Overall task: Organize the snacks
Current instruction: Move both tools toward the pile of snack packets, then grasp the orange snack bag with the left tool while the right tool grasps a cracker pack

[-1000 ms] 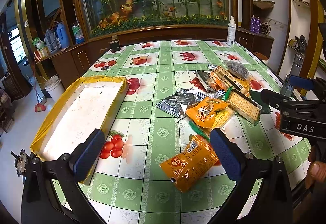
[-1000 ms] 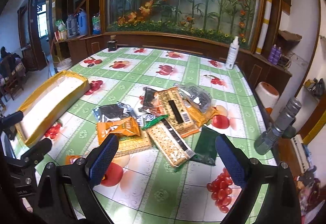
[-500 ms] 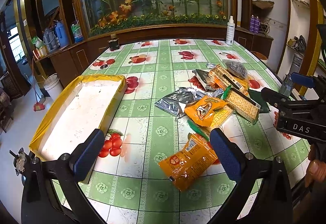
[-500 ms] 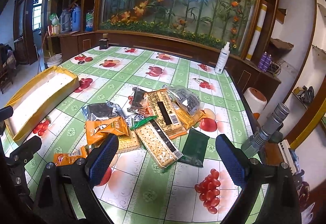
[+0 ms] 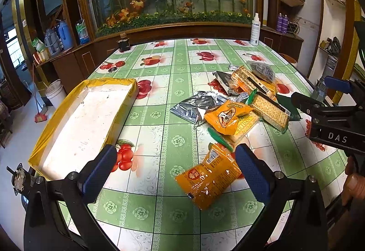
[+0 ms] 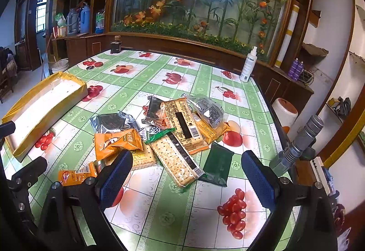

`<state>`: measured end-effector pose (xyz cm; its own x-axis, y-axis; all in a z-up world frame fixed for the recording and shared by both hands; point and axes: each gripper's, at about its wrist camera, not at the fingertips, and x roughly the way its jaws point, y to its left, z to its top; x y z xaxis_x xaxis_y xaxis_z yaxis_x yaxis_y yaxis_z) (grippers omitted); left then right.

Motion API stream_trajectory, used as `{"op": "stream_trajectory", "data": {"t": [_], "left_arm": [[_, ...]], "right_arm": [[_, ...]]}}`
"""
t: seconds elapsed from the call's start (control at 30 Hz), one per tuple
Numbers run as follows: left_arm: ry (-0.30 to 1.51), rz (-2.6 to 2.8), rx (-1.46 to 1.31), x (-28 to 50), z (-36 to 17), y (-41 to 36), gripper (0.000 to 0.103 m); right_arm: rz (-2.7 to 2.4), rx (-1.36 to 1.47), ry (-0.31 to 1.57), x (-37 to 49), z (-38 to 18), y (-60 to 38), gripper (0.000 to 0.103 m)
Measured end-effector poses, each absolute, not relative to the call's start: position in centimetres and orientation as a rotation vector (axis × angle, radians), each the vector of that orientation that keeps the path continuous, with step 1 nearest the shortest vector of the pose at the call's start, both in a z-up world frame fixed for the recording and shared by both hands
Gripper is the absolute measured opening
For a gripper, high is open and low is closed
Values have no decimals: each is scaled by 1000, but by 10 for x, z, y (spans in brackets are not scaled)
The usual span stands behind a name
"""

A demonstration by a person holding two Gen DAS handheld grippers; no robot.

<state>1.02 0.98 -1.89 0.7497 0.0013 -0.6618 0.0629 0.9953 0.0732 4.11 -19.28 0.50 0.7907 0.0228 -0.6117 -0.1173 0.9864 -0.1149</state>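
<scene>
A heap of snack packets lies right of centre on the green fruit-print table [image 5: 159, 132]. An orange packet [image 5: 208, 179] lies nearest, between my left gripper's [image 5: 175, 171] open fingers but below them, untouched. Behind it sit an orange cartoon packet [image 5: 225, 117], a silver bag [image 5: 194, 106] and cracker packs [image 5: 270, 110]. In the right wrist view my right gripper [image 6: 187, 176] is open above the cracker pack [image 6: 176, 159] and dark green packet [image 6: 217, 164]. A white tray with a yellow rim [image 5: 82, 123] sits at the left.
A white spray bottle [image 6: 248, 65] stands at the table's far right edge, a dark jar [image 5: 123, 43] at the far left. A metal flashlight [image 6: 296, 146] rests off the right edge. Wooden cabinets and a flower display back the table. A person's hand [image 5: 355, 184] holds the right gripper.
Both grippers have drawn slightly closer to the snack heap and lower toward the table. Their jaws stay open; no packet has moved.
</scene>
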Motion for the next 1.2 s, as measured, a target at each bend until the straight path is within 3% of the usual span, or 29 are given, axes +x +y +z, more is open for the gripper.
{"op": "stream_trajectory", "data": {"t": [0.6,0.93,1.07,1.2], "left_arm": [[868,-340,344,18,-63,-21,103],[975,-422,383,39,-94,-28,103],[1022,-473,330,48,-97,-25,103],[1031,-474,282,53,-95,-17,92]], "right_arm": [[307,31,830,61,-42,-208,97],[368,-53,864,94,-64,-209,97],[387,-52,906,115,-73,-217,88],[415,-21,957,129,-84,-223,69]]}}
